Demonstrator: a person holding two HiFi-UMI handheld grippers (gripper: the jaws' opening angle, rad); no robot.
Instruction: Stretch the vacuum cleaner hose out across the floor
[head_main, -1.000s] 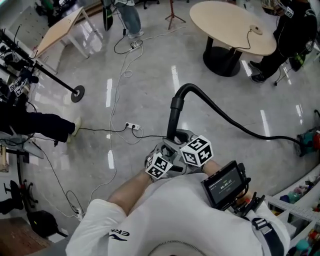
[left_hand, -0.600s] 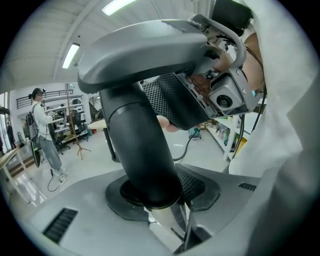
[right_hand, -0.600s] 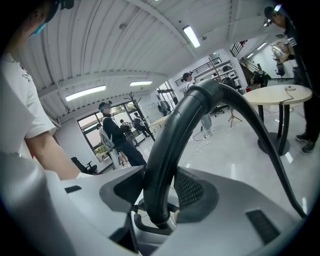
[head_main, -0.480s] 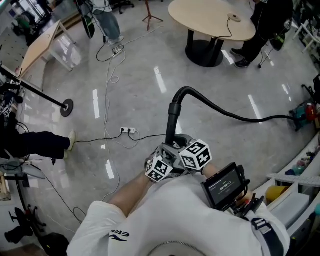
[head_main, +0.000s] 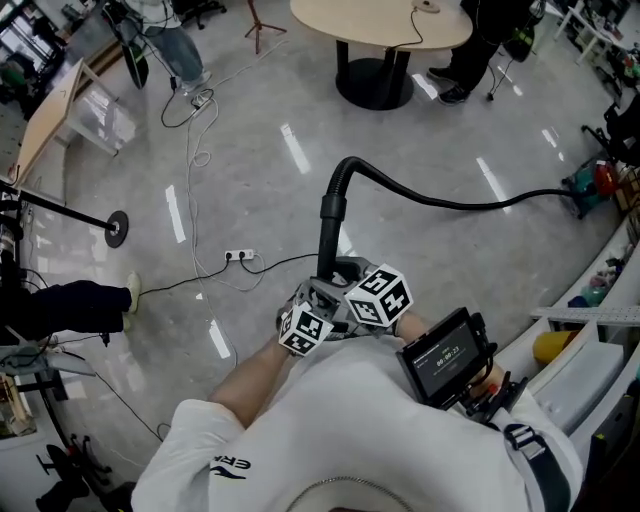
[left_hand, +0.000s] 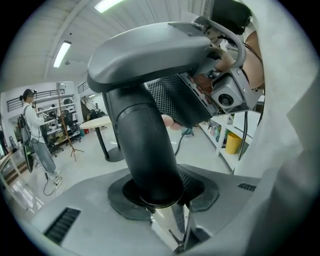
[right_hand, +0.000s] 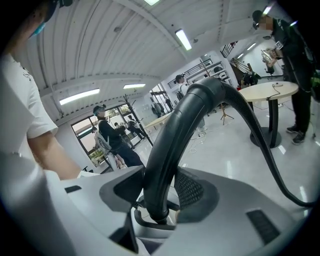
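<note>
Both grippers are held close together in front of the person's white shirt (head_main: 330, 420). Each is clamped on the stiff black end of the vacuum cleaner hose (head_main: 328, 235). The left gripper (left_hand: 161, 196) has the thick tube squeezed between its meshed pads, and its jaws have just been closing a little tighter on it. The right gripper (right_hand: 161, 202) bites the same tube, which fills the gap between its jaws.

From the grippers the tube stands up at a slant and bends over at a collar. The ribbed hose then runs in a long shallow curve across the shiny grey floor (head_main: 250, 160) towards the right wall. There it ends at what looks like the cleaner's body (head_main: 590, 185), teal and red.

The only plain markings are the black-and-white square patterns on the two cubes (head_main: 378, 297) (head_main: 303, 330). A small screen (head_main: 447, 357) by the person's right arm shows pale digits too small to read. The shirt's shoulder carries dark lettering (head_main: 232, 464), of which only "ER" can be made out.

A white power strip (head_main: 238, 256) lies on the floor, well left of the hose. A round table (head_main: 330, 25) stands beyond.
</note>
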